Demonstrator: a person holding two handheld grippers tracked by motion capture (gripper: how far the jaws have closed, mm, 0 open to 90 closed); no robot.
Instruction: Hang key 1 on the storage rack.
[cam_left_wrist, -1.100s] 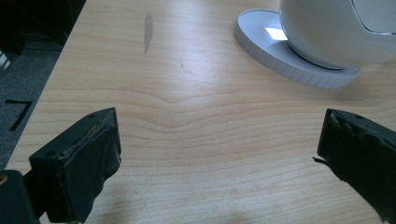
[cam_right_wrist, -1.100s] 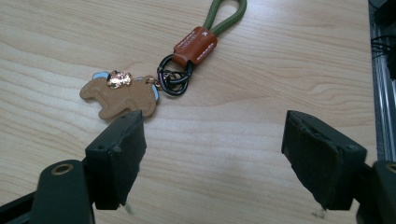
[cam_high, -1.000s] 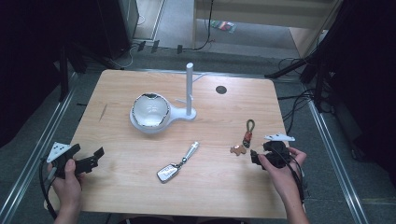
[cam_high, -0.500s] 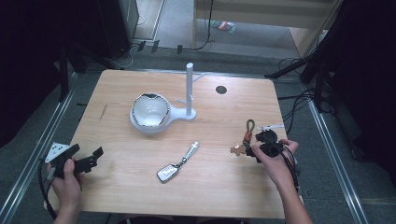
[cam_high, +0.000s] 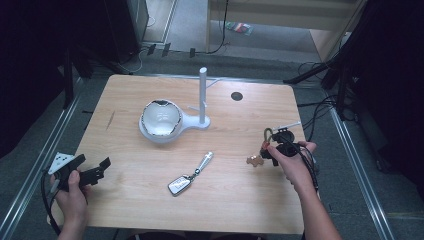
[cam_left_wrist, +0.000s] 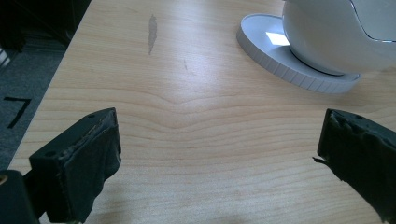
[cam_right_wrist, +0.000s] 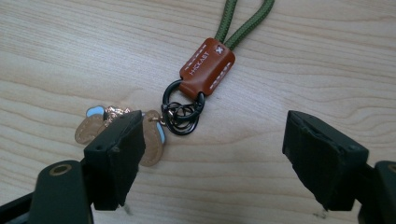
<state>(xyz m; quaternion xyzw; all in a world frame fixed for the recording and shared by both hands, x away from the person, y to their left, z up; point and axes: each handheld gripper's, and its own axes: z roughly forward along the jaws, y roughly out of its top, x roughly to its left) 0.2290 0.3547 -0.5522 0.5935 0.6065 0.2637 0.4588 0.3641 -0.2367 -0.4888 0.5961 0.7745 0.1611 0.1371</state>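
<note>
A keychain lies on the table's right side, with a green cord loop (cam_high: 268, 133), a brown leather tag (cam_right_wrist: 207, 66), a black ring (cam_right_wrist: 183, 113) and a tan charm (cam_high: 255, 161). My right gripper (cam_high: 272, 149) hovers over it, open, its jaws standing either side of the ring (cam_right_wrist: 212, 156) without touching it. The left jaw hides part of the charm (cam_right_wrist: 91, 127). A silver car key (cam_high: 180, 184) on a metal strap rests at the table's middle front. My left gripper (cam_high: 100, 169) is open over bare wood (cam_left_wrist: 215, 154) near the front left corner, holding nothing.
A white bowl (cam_high: 161, 119) sits on a round white base (cam_left_wrist: 289, 65) joined to an upright white post (cam_high: 203, 95) at mid-table. A dark round hole (cam_high: 237, 95) lies behind it. The floor around the wooden table (cam_high: 120, 95) holds cables and dark furniture.
My right gripper has moved left and a little away from the table's front, from beside the keychain to over it. The left gripper has stayed put.
</note>
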